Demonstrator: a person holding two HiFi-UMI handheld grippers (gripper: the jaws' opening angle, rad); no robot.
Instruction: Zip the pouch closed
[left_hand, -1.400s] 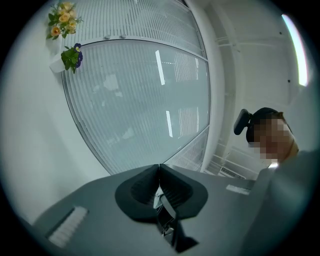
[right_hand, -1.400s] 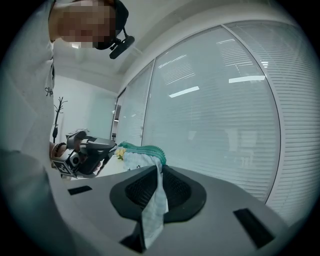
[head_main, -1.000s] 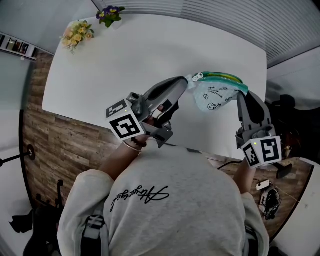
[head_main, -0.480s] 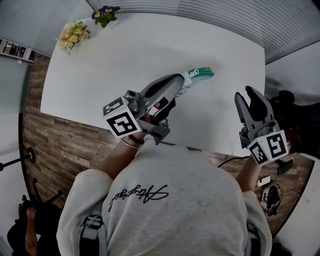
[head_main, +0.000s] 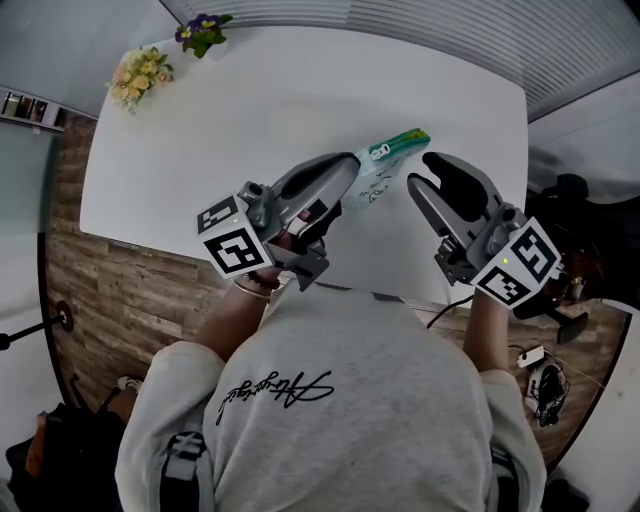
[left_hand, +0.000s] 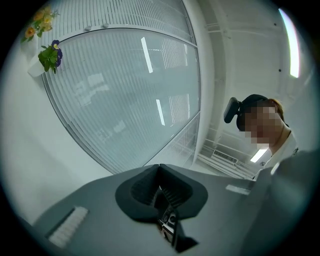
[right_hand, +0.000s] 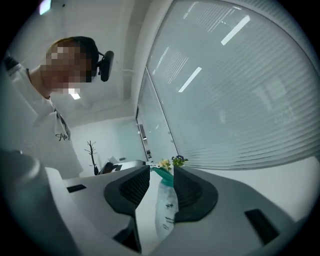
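I hold two grippers over one white tabletop (head_main: 270, 110), and there is one pouch to deal with: a pale mint fabric pouch with dark doodle prints and a green zipper edge (head_main: 385, 167). It hangs at the tip of my left gripper (head_main: 358, 160), out past the middle of the table. I cannot tell whether its lower end rests on the surface.

In the left gripper view my left gripper's (left_hand: 159, 167) two jaws meet at their tips, pinched on one end of the pouch, and a small metal piece shows in the narrow gap below the tips.

My right gripper (head_main: 424, 172) sits just beside the pouch on its right. Its two jaws have just been opening and stand well apart. In the right gripper view the pouch (right_hand: 165, 212) shows in the gap of my right gripper (right_hand: 161, 172), green edge uppermost, with neither pad pressing on it.

Each gripper carries one marker cube, two in all: left (head_main: 235, 245), right (head_main: 518, 268).

Two flower bunches stand at the far left corner: one yellow and peach bunch (head_main: 140, 72) and one purple bunch with green leaves (head_main: 203, 28).
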